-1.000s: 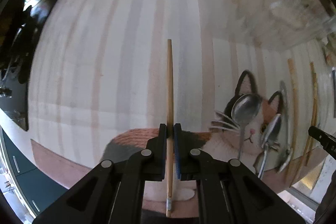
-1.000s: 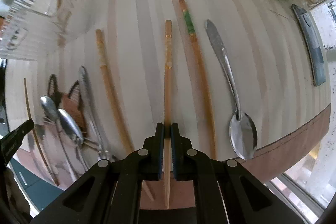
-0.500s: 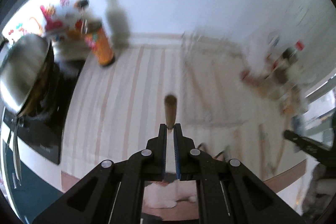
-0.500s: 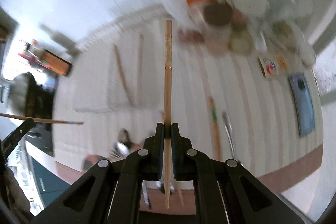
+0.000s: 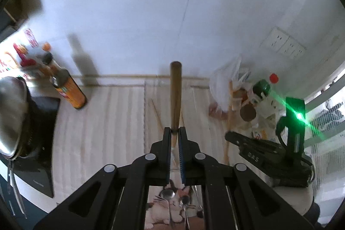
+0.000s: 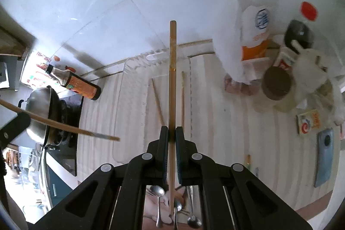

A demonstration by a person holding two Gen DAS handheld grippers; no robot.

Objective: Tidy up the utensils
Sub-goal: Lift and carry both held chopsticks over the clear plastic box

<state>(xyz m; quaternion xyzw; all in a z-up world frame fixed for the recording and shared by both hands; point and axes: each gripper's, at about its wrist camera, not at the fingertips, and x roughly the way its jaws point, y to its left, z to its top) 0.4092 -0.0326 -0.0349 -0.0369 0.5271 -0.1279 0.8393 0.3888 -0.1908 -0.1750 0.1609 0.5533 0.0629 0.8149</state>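
Observation:
My left gripper (image 5: 175,133) is shut on a wooden chopstick (image 5: 175,96) held high above the striped counter, pointing forward. My right gripper (image 6: 169,133) is shut on another wooden chopstick (image 6: 172,79), also lifted. In the right wrist view the left gripper (image 6: 13,133) with its chopstick (image 6: 64,125) shows at the left. In the left wrist view the right gripper (image 5: 258,148) shows at the right. A clear tray (image 6: 133,87) on the counter holds two chopsticks (image 6: 158,102). Spoons (image 6: 158,191) lie on a cat-print mat below the grippers.
A sauce bottle (image 6: 79,85) and a pan (image 6: 41,113) on a black hob stand at the left. Bags, jars and bottles (image 6: 278,81) crowd the back right. A phone (image 6: 324,156) and a small packet (image 6: 308,123) lie at the right. A white wall stands behind.
Both grippers have lifted their chopsticks off the counter and tilted up, so the views swung from the mat and table to the tray, back wall and clutter.

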